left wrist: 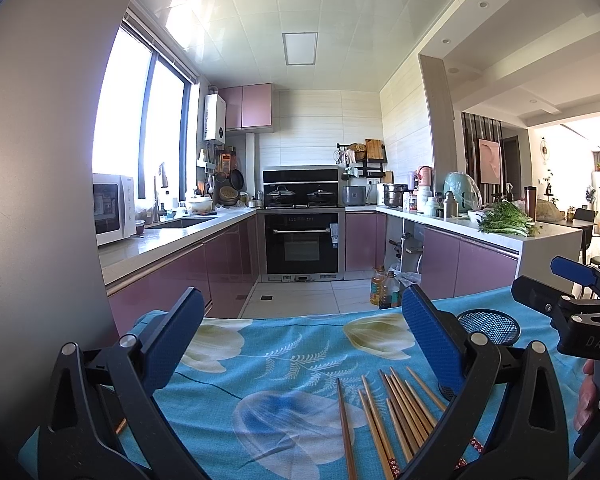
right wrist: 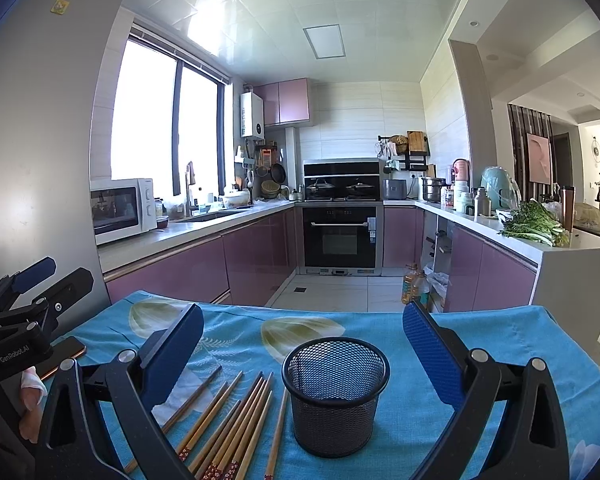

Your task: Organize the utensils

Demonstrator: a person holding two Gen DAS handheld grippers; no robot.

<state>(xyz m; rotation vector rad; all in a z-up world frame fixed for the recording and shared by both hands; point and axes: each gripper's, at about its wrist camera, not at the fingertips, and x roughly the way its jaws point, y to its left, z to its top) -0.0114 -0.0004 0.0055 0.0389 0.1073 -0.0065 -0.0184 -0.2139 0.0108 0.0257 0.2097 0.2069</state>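
Roughly ten chopsticks (right wrist: 236, 424) beside one mesh cup (right wrist: 336, 392)

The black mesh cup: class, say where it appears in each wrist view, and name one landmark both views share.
Left wrist view: the mesh cup sits at right of centre, partly hidden behind the left gripper's right finger, beyond the chopsticks.
Right wrist view: the cup stands low at centre, fully visible, right of the chopsticks.
Shared landmark: the black oven at the far wall.

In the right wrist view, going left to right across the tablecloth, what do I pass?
Phone at the left edge → chopsticks spread flat → black mesh cup, upright → bare blue tablecloth.
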